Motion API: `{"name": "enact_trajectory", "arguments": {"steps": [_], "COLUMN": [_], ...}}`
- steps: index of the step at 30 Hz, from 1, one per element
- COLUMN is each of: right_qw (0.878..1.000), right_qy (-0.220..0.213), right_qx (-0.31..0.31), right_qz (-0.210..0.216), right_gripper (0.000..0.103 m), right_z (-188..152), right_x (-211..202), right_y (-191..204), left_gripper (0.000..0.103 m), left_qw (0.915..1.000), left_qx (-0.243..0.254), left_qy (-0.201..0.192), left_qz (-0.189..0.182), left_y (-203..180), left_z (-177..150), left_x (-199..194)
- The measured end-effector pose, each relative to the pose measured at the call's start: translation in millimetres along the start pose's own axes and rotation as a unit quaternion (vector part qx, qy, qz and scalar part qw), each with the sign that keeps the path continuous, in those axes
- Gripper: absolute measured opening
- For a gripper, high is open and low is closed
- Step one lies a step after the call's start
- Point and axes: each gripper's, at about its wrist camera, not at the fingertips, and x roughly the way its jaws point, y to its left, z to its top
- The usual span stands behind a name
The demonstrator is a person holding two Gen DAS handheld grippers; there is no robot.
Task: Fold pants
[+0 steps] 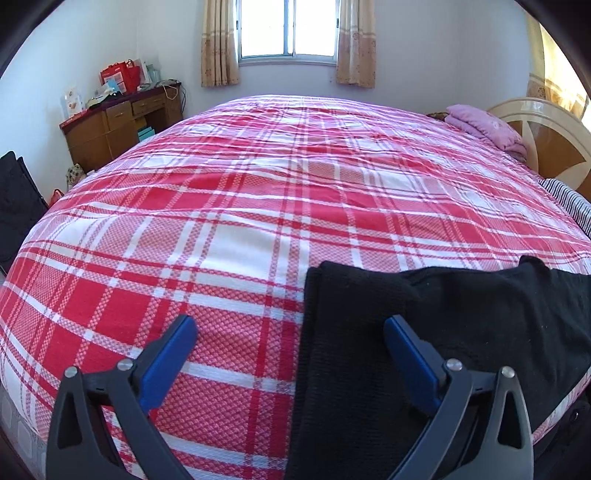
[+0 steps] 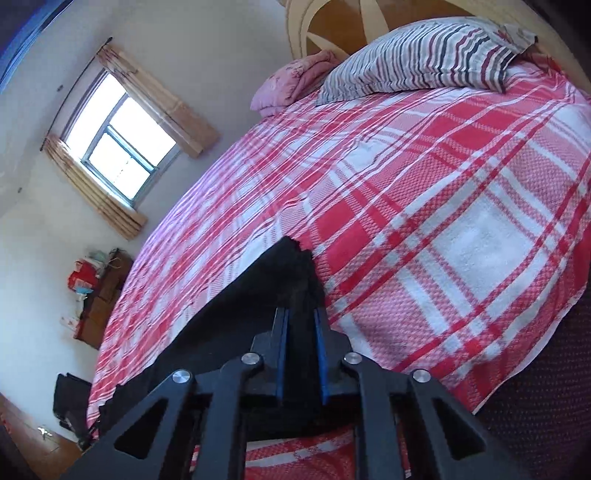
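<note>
Now I judge the fold midway: my right gripper (image 2: 301,325) pinches the black knit pants (image 1: 424,332) on the red-and-white plaid bedspread (image 1: 240,206), so my wide-open, empty left gripper (image 1: 290,332) must next clamp their near edge.

One pair of black pants (image 1: 461,325), one plaid bedspread (image 1: 258,184), one striped pillow (image 2: 424,59), one folded pink blanket (image 1: 484,127), one window (image 1: 288,27), two curtains (image 1: 219,44).
</note>
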Motion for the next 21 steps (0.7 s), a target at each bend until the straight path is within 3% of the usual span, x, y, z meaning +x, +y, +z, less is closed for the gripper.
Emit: {"name": "enact_trajectory", "arguments": {"steps": [2,8,14,21], "right_qw": [1.0,0.998,0.991,0.978], "right_qy": [0.0,-0.022,-0.037,-0.005], "right_qx": [-0.018,-0.05,-0.115,-0.183], "right_qz": [-0.01,0.013,0.05,0.096], "right_gripper": [0.013,0.012,0.012,0.012], "right_z": [-0.7,-1.6,-12.9,-41.6], "right_x": [-2.1,-16.0,-28.4,-7.7], "right_y": [10.9,52.6,123.0,197.6], "left_gripper": [0.103,0.103,0.103,0.103], "left_qw": [1.0,1.0,1.0,1.0], "left_qx": [0.0,-0.001,-0.003,-0.005], "left_qy": [0.0,-0.004,0.0,0.004], "left_qz": [-0.001,0.002,0.003,0.004], "left_y": [0.8,0.8,0.8,0.8], "left_z": [0.4,0.6,1.0,1.3], "left_x": [0.0,-0.2,0.0,1.2]}}
